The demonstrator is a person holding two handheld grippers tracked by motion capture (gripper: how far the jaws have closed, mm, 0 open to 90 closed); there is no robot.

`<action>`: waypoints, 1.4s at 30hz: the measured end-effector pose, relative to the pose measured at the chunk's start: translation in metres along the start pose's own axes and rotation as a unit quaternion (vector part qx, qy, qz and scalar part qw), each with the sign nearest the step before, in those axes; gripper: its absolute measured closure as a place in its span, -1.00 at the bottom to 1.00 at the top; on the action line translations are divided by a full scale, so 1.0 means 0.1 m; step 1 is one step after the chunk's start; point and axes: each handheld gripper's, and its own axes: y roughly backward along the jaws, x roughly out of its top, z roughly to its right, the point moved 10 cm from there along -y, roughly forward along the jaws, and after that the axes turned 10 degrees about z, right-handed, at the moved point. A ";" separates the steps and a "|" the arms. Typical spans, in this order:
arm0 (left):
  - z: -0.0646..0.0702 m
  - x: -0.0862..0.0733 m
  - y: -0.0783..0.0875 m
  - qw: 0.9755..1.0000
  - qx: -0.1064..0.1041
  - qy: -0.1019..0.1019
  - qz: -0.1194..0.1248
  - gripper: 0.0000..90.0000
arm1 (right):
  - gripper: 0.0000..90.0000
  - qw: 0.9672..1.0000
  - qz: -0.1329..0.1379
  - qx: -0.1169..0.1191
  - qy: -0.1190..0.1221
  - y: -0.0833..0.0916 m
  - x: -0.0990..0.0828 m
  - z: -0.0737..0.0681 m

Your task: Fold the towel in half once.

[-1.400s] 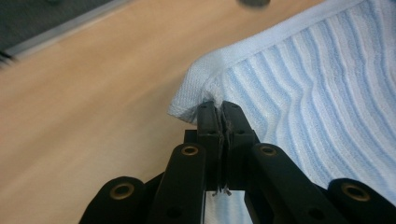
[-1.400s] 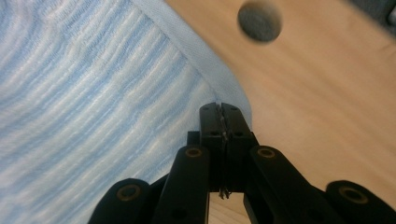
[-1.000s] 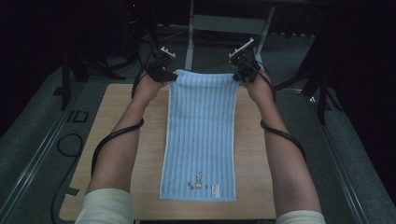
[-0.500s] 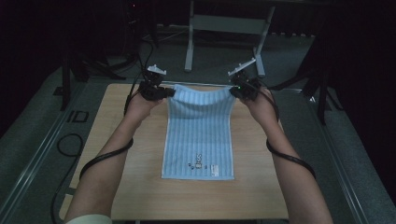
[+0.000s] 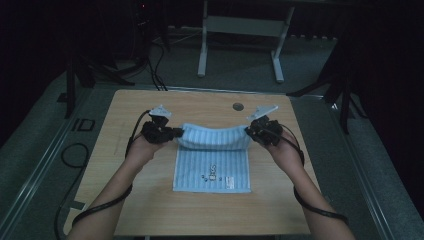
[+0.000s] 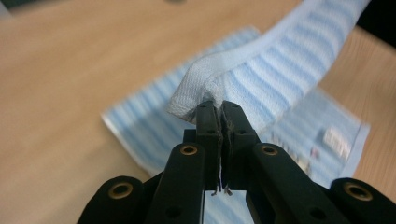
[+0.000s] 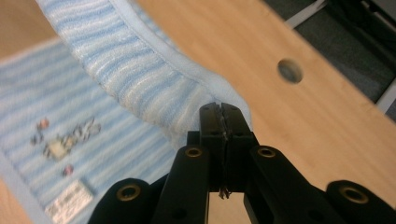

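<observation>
At mid-frame on the bench (image 5: 150,210), the left gripper (image 5: 176,133) and right gripper (image 5: 248,131), jaws clamped on the striped towel's (image 5: 212,170) far corners, should lower evenly, matching edges.

towel (image 5: 212,170) label print too small, forearms cropped
</observation>
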 end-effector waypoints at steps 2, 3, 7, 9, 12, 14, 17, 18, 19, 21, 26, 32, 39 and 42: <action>0.07 -0.18 -0.06 1.000 -0.004 0.008 -0.013 0.91 | 0.98 1.000 -0.007 0.003 0.000 -0.03 -0.07 -0.03; 0.12 -0.35 -0.14 0.999 -0.006 0.006 -0.031 0.91 | 0.98 1.000 -0.011 0.013 -0.010 -0.08 -0.18 -0.07; 0.14 -0.62 -0.28 0.998 -0.012 0.015 -0.056 0.91 | 0.98 0.999 -0.023 0.032 -0.024 -0.21 -0.36 -0.19; 0.14 -0.62 -0.28 0.998 -0.012 0.015 -0.056 0.91 | 0.98 0.999 -0.029 0.037 -0.024 -0.26 -0.41 -0.22; 0.09 -0.77 -0.37 0.997 -0.013 0.026 -0.074 0.91 | 0.98 0.997 -0.048 0.046 -0.028 -0.41 -0.55 -0.28; 0.07 -0.78 -0.38 0.997 -0.011 0.025 -0.075 0.91 | 0.98 0.997 -0.053 0.048 -0.030 -0.44 -0.58 -0.27; 0.04 -0.78 -0.40 0.996 -0.012 0.036 -0.079 0.91 | 0.98 0.995 -0.070 0.052 -0.038 -0.54 -0.63 -0.21; 0.03 -0.77 -0.41 0.996 -0.010 0.037 -0.079 0.91 | 0.98 0.995 -0.073 0.054 -0.043 -0.56 -0.63 -0.20; 0.02 -0.77 -0.41 0.996 -0.009 0.040 -0.077 0.91 | 0.98 0.994 -0.078 0.055 -0.044 -0.59 -0.64 -0.18; 0.01 -0.74 -0.42 0.996 -0.009 0.040 -0.077 0.91 | 0.98 0.994 -0.080 0.055 -0.044 -0.60 -0.64 -0.17; 0.06 -0.51 -0.26 0.999 -0.005 0.034 -0.037 0.91 | 0.98 0.996 -0.055 0.044 -0.052 -0.47 -0.44 -0.06; 0.57 -0.61 0.28 0.996 -0.067 -0.021 -0.047 0.41 | 0.66 0.993 0.053 0.079 -0.074 0.30 -0.34 -0.45; 0.77 -0.99 0.42 0.990 -0.102 -0.030 -0.093 -0.06 | 0.33 0.989 -0.006 0.113 -0.098 0.33 -0.93 -0.72; 0.68 -1.01 0.36 0.992 -0.094 -0.010 -0.088 -0.10 | 0.31 0.990 -0.015 0.102 -0.098 0.27 -0.98 -0.67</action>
